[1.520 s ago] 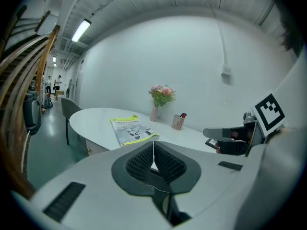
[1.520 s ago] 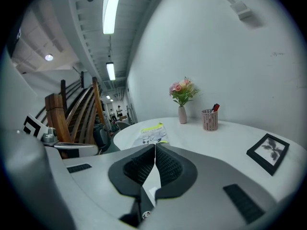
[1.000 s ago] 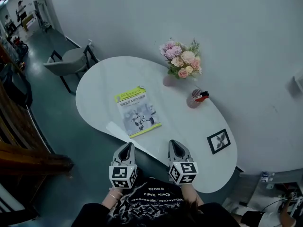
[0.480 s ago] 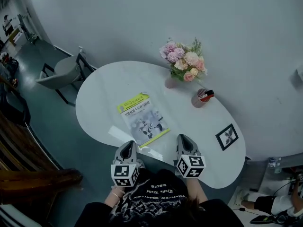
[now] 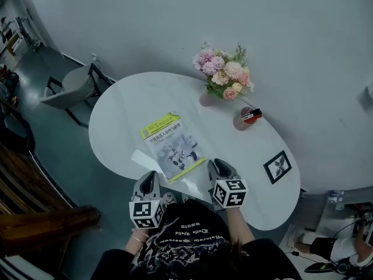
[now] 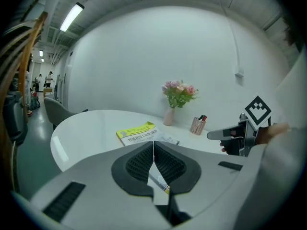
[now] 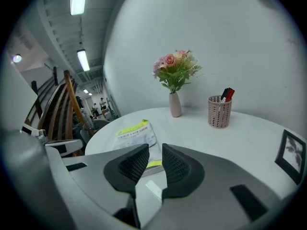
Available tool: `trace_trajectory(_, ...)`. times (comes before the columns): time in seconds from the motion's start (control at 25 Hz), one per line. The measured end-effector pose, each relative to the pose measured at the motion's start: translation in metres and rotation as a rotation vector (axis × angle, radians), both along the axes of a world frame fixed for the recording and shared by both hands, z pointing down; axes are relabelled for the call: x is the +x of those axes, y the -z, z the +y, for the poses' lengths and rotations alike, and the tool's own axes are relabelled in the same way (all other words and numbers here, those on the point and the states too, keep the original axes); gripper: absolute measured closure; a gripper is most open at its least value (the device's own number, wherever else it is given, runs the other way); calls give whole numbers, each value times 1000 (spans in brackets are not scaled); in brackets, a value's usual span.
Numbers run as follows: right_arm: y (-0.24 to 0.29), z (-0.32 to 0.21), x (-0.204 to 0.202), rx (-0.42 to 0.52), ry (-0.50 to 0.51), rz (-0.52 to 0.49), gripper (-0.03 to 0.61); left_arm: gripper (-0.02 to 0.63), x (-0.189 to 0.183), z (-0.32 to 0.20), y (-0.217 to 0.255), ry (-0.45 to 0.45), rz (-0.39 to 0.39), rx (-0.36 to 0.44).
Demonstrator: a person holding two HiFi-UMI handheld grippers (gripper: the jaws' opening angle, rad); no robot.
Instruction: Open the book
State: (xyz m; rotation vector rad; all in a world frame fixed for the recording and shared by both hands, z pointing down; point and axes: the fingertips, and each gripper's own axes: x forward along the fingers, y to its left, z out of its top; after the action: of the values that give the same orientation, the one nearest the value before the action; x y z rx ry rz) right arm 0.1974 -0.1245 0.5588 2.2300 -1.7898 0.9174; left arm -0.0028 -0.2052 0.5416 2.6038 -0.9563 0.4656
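Book (image 5: 172,146): one, closed; one vase (image 5: 207,99), one pen cup (image 5: 242,120), one frame (image 5: 277,167).

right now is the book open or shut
Shut: the book lies flat on the table, printed front facing up, with no inside pages showing.

Bare tabletop (image 5: 119,118) surrounds the book (image 5: 172,144); vase (image 5: 206,100), pen cup (image 5: 241,121) stand beyond.

Flower vase (image 5: 207,98), pen cup (image 5: 242,120), framed picture (image 5: 277,167) on white table (image 5: 116,115); chair (image 5: 67,89) beyond.
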Motion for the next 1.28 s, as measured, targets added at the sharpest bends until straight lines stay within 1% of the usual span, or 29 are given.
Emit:
trace_trajectory(0.16, -9, -5, -1, -39, 45, -31, 461, 589, 5, 1, 3, 18, 0, 1)
trace_trajectory(0.28, -19, -9, -6, -74, 82, -64, 432, 589, 4, 0, 5, 37, -4, 5)
trace_trajectory(0.4, -27, -14, -8, -109, 108, -58, 416, 589, -1, 1, 5, 53, -15, 10)
trace_trajectory(0.6, -41, -25, -10, -167, 149, -53, 411, 589, -13, -1, 3, 98, -36, 13)
trace_trajectory(0.8, -52, -31, -7, -192, 149, -66, 411, 589, -24, -4, 1, 139, -49, 11)
trace_trajectory(0.84, -53, -31, -5, -193, 144, -73, 414, 589, -25, -4, 0, 142, -53, 11)
trace_trajectory(0.92, -56, -32, -1, -198, 132, -76, 456, 589, -26, -3, -1, 146, -58, 12)
trace_trajectory(0.96, -58, -32, 1, -202, 129, -76, 466, 589, -26, -3, -1, 147, -60, 12)
trace_trajectory(1.12, -65, -31, 4, -227, 131, -84, 470, 589, -23, -3, -2, 145, -68, 17)
trace_trajectory(1.2, -66, -31, 5, -236, 137, -68, 493, 589, -21, -3, -2, 141, -72, 21)
trace_trajectory(1.28, -68, -32, 4, -246, 155, -46, 497, 589, -18, -3, -1, 136, -76, 26)
